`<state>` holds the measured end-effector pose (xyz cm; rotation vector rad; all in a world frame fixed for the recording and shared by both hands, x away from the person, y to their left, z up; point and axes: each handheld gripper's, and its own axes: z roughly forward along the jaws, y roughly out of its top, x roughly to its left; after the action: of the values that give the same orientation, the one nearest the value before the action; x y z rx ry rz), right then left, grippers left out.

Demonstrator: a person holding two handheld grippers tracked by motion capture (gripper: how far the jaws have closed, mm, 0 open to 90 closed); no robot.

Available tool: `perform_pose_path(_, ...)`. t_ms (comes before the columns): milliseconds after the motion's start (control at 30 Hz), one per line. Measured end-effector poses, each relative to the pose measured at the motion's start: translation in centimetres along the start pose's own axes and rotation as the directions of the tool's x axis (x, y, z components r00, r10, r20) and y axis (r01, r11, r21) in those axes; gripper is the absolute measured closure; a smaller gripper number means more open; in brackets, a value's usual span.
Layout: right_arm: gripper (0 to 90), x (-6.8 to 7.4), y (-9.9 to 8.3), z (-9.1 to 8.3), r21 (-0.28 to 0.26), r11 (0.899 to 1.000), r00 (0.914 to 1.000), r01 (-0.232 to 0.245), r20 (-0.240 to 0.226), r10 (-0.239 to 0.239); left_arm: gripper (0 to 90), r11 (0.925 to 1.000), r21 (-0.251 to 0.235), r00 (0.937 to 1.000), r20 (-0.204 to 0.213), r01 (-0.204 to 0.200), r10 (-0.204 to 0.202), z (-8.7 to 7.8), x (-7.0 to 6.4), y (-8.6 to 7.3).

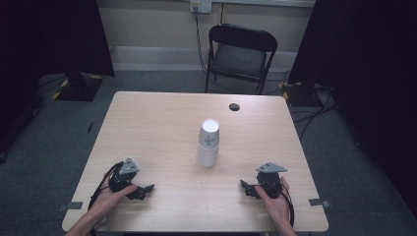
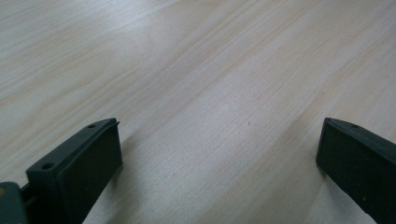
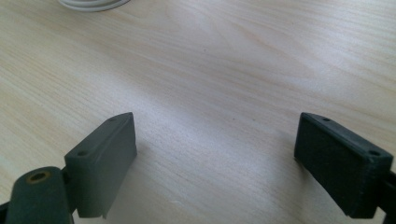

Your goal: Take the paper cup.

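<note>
Nearest the person, the left hand-held gripper (image 1: 142,191) rests low on the tabletop (image 1: 157,123) at the near left, its jaws spread wide with only bare wood grain between them. The right hand-held gripper (image 1: 247,188) sits at the near right, likewise wide open and holding nothing (its jaws point inward, toward the left one). Farther out, roughly midway between the two and well apart from both, stands the stack of white paper cups (image 1: 208,142), upside down on the tabletop. Its rim (image 3: 91,3) shows at the top edge of the right gripper view.
</note>
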<state>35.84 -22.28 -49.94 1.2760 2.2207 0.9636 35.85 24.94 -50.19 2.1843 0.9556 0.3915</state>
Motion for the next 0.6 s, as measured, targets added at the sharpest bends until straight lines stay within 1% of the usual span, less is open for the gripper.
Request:
perform_pose_path(167,12.2,0.1,0.1,0.1,0.0,1.0,1.0,0.0,-0.003,0.0,0.0,1.0,-0.001,1.0,-0.001,0.001,-0.001,0.0,0.0,0.0)
perform_pose_path(200,14.3,0.3,0.3,0.1,0.0,1.0,1.0,0.003,-0.006,-0.003,0.0,1.0,-0.001,1.0,-0.001,0.001,-0.001,0.0,0.0,0.0)
perform_pose_path(267,14.0,0.3,0.3,0.2,-0.001,1.0,1.0,0.002,-0.009,-0.002,0.0,1.0,0.0,1.0,-0.002,-0.001,0.001,0.0,0.0,0.0)
perform_pose_path(300,14.1,0.6,0.5,0.2,-0.002,1.0,0.9997,0.011,-0.024,-0.011,0.0,1.0,-0.001,1.0,-0.002,-0.001,0.001,0.0,0.0,0.0)
perform_pose_path(367,14.1,0.8,0.6,0.2,-0.002,1.0,0.9994,0.019,-0.028,-0.019,0.0,1.0,-0.001,1.0,-0.002,-0.001,0.001,0.0,0.0,0.0)
perform_pose_path(467,14.1,1.2,1.1,-0.3,-0.027,0.999,0.9983,0.035,-0.045,-0.036,0.0,1.0,-0.001,1.0,-0.002,-0.001,0.001,0.0,0.0,0.0)
perform_pose_path(533,14.3,1.4,1.4,-0.7,-0.047,0.998,0.997,0.04,-0.064,-0.043,0.0,1.0,-0.001,1.0,-0.002,-0.001,0.001,0.0,0.0,0.0)
perform_pose_path(567,14.8,1.5,1.6,-1.0,-0.059,0.997,0.9941,0.051,-0.093,-0.056,0.0,1.0,-0.001,1.0,-0.002,-0.001,0.001,0.0,0.0,0.0)
perform_pose_path(600,14.8,1.6,1.7,-1.1,-0.058,0.997,0.9927,0.049,-0.108,-0.055,0.0,1.0,-0.001,1.0,-0.002,-0.001,0.001,0.0,0.0,0.0)
